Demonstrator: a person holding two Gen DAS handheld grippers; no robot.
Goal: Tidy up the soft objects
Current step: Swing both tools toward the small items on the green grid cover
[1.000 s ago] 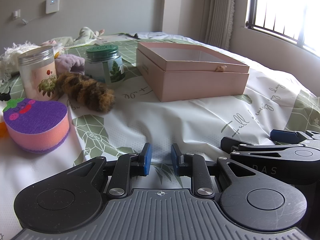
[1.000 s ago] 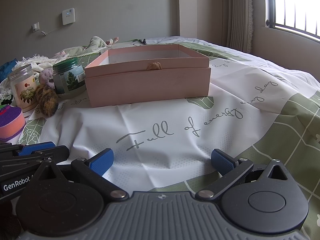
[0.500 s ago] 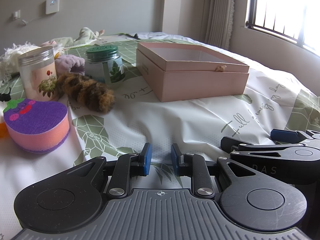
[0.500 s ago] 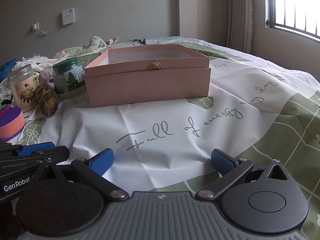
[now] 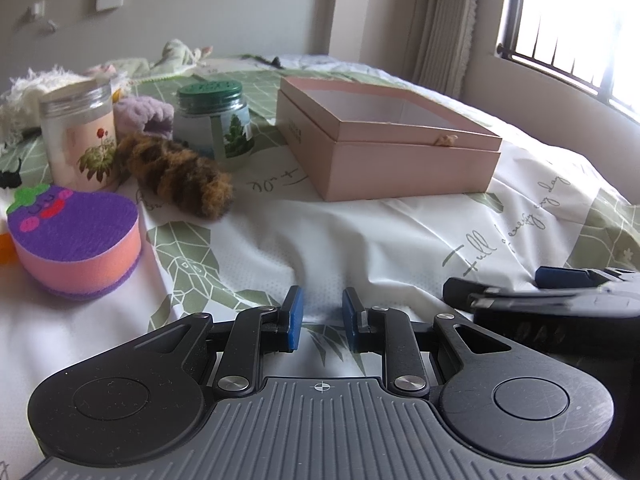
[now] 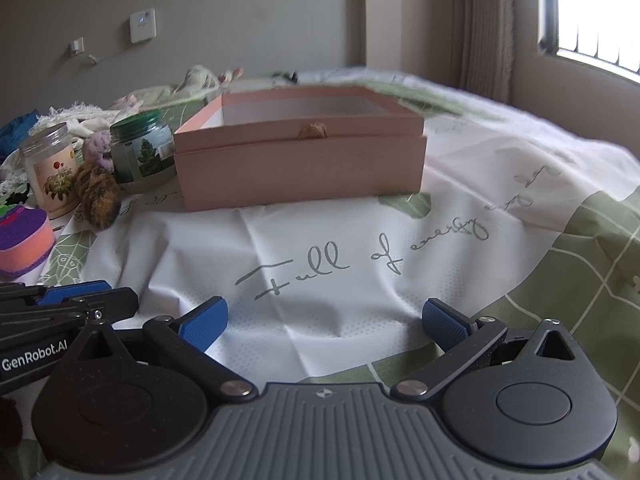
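While both grippers rest low over a white and green bedspread (image 6: 320,240), the left gripper (image 5: 319,318) shows its blue pads only narrowly apart with nothing between them, and the right gripper (image 6: 324,320) is spread wide and empty. An open pink box (image 6: 300,156) sits farther off at centre. Far left lie a fuzzy brown toy (image 5: 176,176), a purple and orange sponge (image 5: 76,236), a lilac plush (image 5: 144,114) and two jars (image 5: 80,136).
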